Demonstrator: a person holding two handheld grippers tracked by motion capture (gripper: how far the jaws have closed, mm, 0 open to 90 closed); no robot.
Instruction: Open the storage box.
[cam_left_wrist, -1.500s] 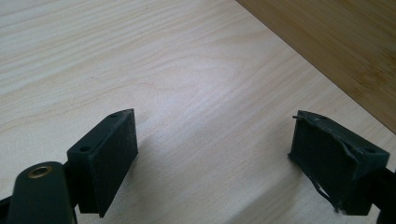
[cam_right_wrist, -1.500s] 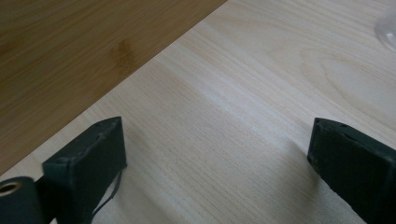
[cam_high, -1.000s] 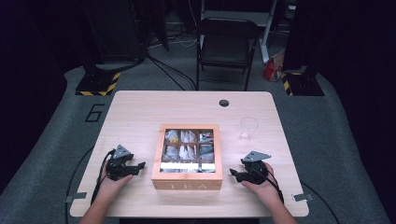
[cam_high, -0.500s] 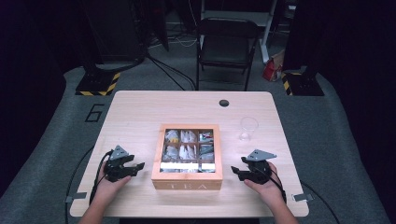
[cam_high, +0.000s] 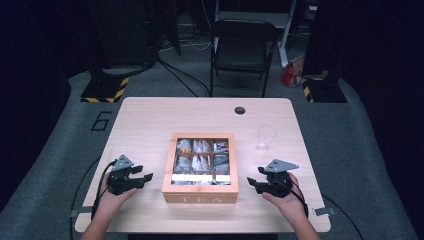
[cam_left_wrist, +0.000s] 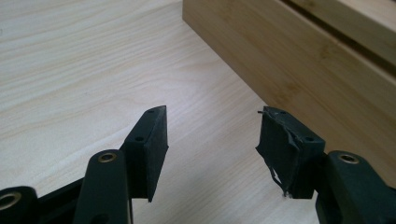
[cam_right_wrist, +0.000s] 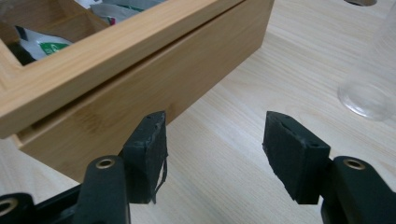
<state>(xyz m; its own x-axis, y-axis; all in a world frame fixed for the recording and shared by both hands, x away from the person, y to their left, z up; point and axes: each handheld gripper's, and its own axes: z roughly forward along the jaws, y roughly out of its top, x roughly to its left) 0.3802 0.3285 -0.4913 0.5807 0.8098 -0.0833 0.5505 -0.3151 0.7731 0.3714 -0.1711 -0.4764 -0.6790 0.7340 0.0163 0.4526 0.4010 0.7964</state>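
Both empty with jaws apart, the left gripper and right gripper flank the wooden tea box, probably rigid and fairly heavy, best gripped by its side walls.

A pale wooden table on grey carpet — black folding chair behind, dark surroundings.
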